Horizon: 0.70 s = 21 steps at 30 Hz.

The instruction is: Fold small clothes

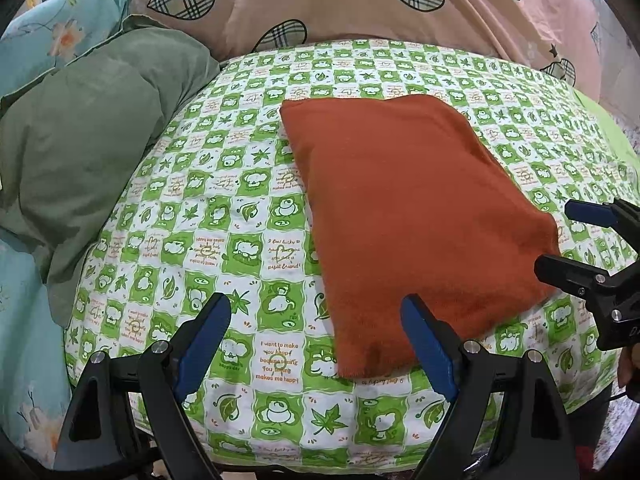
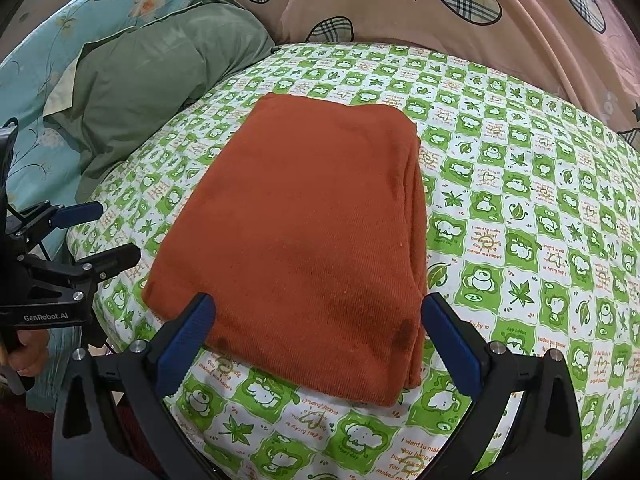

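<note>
Two open claws (image 1: 316, 344) (image 2: 318, 336), one folded orange garment (image 2: 304, 232)

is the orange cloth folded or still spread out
Folded. The orange cloth lies as a compact rectangle on the green checked sheet, with stacked layer edges showing along its right side. Neither claw holds it.

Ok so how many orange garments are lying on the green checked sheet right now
1. A single folded orange garment lies mid-sheet, between the open left gripper and open right gripper. Nothing else orange shows; the quilts could hide more.
</note>
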### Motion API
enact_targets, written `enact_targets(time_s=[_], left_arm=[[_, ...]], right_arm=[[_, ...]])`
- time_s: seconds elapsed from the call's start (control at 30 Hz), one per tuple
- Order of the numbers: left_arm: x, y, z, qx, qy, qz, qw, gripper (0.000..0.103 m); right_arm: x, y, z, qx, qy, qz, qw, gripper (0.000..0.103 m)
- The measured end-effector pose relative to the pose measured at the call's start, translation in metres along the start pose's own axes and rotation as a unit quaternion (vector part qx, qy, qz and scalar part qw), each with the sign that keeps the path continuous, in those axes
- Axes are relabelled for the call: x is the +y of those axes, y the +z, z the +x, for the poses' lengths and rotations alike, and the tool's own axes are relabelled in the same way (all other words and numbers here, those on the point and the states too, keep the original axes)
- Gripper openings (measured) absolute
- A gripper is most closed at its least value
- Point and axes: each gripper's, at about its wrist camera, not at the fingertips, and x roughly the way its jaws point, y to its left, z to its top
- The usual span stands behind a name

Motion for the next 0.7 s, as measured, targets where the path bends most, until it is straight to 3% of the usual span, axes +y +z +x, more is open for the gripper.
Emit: enact_targets(time_s=[0.7], left_arm=[[0.0020,0.0057,0.0015,-0.003,-0.003,0.004,1.0000,0.088]], right_arm=[[0.0003,0.0034,-0.0014,-0.006,-0.003,0.003,1.000,0.102]])
